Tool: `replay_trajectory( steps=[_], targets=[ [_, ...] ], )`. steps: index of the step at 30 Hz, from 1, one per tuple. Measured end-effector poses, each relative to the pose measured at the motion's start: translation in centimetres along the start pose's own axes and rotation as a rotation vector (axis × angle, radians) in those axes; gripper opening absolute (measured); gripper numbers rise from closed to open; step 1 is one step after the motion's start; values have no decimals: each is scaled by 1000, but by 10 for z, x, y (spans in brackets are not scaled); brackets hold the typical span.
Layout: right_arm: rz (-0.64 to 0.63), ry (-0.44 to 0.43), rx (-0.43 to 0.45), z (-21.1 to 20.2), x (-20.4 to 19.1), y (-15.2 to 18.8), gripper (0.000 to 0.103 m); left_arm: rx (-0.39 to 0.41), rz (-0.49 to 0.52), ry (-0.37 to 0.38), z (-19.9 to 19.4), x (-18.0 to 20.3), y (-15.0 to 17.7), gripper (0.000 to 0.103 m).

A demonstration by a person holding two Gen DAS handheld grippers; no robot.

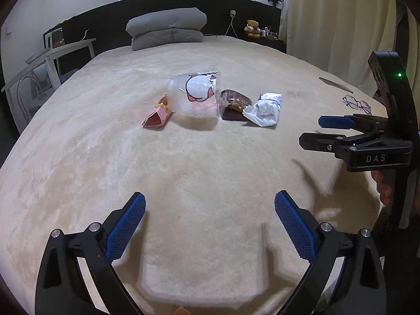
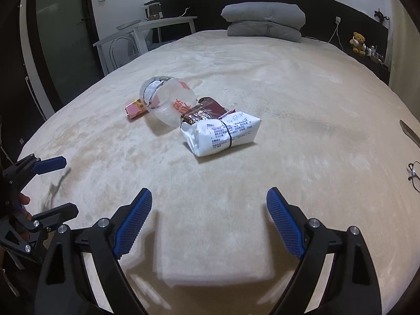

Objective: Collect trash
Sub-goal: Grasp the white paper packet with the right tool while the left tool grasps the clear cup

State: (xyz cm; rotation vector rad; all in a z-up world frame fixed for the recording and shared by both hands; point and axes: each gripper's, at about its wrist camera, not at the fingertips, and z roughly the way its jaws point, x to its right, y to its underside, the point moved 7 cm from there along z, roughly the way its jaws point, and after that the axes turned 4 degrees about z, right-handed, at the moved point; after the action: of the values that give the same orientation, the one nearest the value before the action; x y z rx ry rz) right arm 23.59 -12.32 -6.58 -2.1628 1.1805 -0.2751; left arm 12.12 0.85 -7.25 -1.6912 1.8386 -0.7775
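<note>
Likely to go wrong: skidding the clear plastic cup (image 2: 168, 99) on its side, or dragging up plush bed cover (image 2: 302, 99) with the white packet (image 2: 223, 134). Trash clustered mid-frame, touching. Left gripper (image 1: 210, 210) and right gripper (image 2: 209, 207) spread wide, holding nothing, hovering lower frame, well short of it.

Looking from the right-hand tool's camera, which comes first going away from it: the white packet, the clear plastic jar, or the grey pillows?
1. White packet, nearest, just ahead on the bed.
2. Clear plastic jar, behind it, to the left.
3. Grey pillows, farthest, at the headboard.
</note>
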Motion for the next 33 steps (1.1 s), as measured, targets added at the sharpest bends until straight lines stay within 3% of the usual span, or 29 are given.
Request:
replay_trajectory(
  steps=[13, 19, 22, 33],
  targets=[
    [14, -31, -29, 46, 16, -46, 88, 4, 18, 7, 41, -19, -51, 97],
    [2, -94, -60, 63, 14, -52, 88, 23, -7, 8, 51, -32, -68, 97],
    [19, -95, -45, 63, 15, -57, 75, 41, -30, 15, 53, -36, -76, 97],
    [0, -68, -8, 39, 17, -53, 75, 72, -32, 60, 57, -28, -91, 97]
  ],
)
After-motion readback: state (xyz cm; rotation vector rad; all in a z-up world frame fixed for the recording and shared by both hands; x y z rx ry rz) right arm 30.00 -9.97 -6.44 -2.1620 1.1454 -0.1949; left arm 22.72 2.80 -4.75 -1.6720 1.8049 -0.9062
